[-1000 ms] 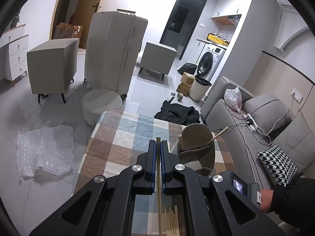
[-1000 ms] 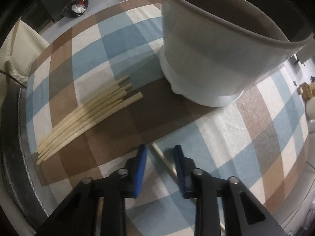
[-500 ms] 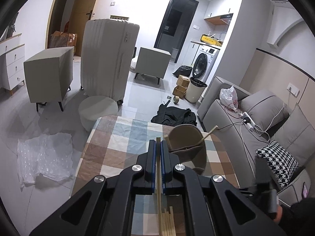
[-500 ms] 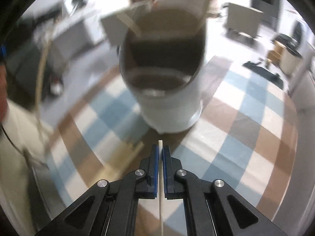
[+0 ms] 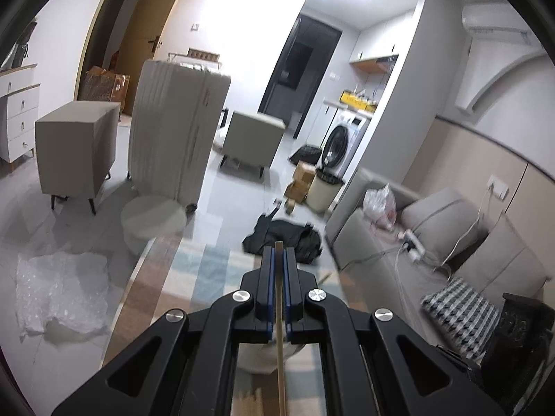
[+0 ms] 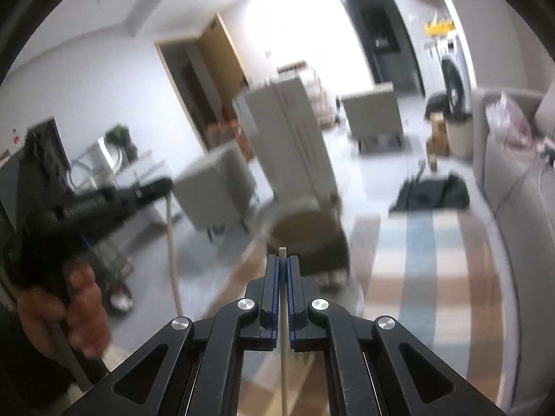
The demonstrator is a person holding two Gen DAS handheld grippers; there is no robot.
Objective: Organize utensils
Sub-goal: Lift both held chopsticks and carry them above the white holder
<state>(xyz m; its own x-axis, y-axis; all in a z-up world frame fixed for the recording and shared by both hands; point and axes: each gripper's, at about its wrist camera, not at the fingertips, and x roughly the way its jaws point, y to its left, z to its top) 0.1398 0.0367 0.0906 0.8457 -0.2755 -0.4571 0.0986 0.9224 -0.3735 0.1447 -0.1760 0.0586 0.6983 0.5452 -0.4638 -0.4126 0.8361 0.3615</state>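
Viewing along the left tool, I see its two blue pads clamped on a single pale chopstick. The stick runs from 6 o'clock at the frame bottom up between the pads, its blunt tip just clearing them at 12 o'clock. Below the pads a few loose chopsticks lie on the counter near 6 o'clock. A rounded pale shape shows between the tool's arms; I cannot tell what it is. The counter carries a checked cloth of blue, brown and cream squares. Beyond its far edge, a black bag lies on the floor at 12 o'clock, a white suitcase stands at 11 o'clock, and a grey sofa runs along 3 o'clock.

Along the right tool, I see its pads likewise closed on a second chopstick, tip projecting slightly at 12 o'clock. Just past that tip, at 12 o'clock, the grey utensil holder stands on the counter, mouth toward the camera, blurred. At 9 o'clock the left tool appears, held by a hand; its chopstick hangs downward from the tool. The suitcase stands farther back at 12 o'clock.
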